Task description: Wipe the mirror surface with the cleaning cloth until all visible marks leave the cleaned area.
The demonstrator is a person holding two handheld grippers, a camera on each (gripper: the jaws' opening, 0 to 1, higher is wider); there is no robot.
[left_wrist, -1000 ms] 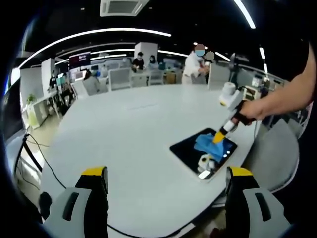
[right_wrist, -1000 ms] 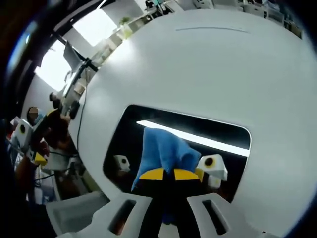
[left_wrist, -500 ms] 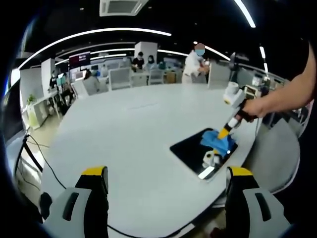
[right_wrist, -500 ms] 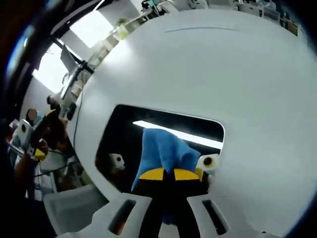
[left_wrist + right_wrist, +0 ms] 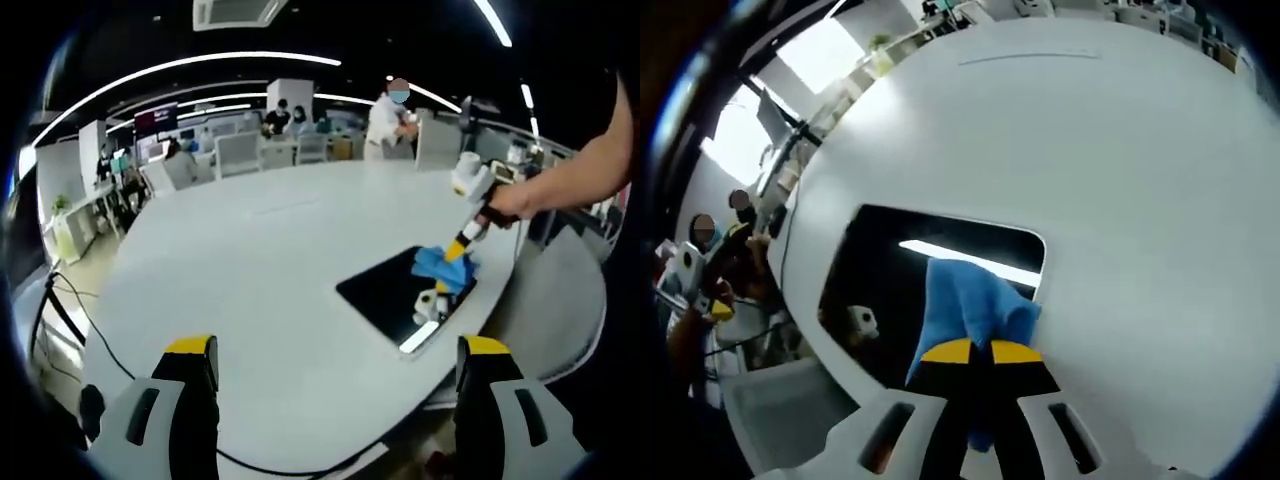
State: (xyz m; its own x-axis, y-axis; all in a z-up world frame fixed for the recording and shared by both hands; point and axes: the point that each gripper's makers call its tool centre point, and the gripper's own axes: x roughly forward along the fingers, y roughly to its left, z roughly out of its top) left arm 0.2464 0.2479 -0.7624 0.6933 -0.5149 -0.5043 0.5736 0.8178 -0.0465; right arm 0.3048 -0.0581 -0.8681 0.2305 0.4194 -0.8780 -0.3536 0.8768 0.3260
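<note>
- Blue cloth (image 5: 970,305) is bunched and clamped between the yellow-tipped fingers of the right gripper (image 5: 976,352); it presses on the mirror (image 5: 900,265) at that mirror's right-hand edge in the right gripper view, part of the cloth lapping onto the white tabletop (image 5: 1140,180).
- Dark glass of the mirror lies flat near the tabletop's edge; it reflects a bright ceiling light strip and a small white piece of the gripper.
- In the left gripper view the right gripper (image 5: 462,245) comes in from the right, held by a person's hand (image 5: 505,203) on a bare forearm; it slants down onto the cloth (image 5: 443,268) at the far right corner of the mirror (image 5: 395,297).
- The left gripper (image 5: 335,350) hovers well apart from the mirror, above the near part of the tabletop (image 5: 260,270); its fingers stand spread wide with nothing between them.
- A black cable (image 5: 60,305) runs off the tabletop's left side; nothing lies between the left gripper and the mirror.
- Beyond the tabletop are office chairs (image 5: 240,155), desks, and several people, one standing in a white top (image 5: 382,118); a ceiling vent and long light strips hang overhead.
- In the right gripper view a person (image 5: 710,290) stands beyond the tabletop's edge at the left.
</note>
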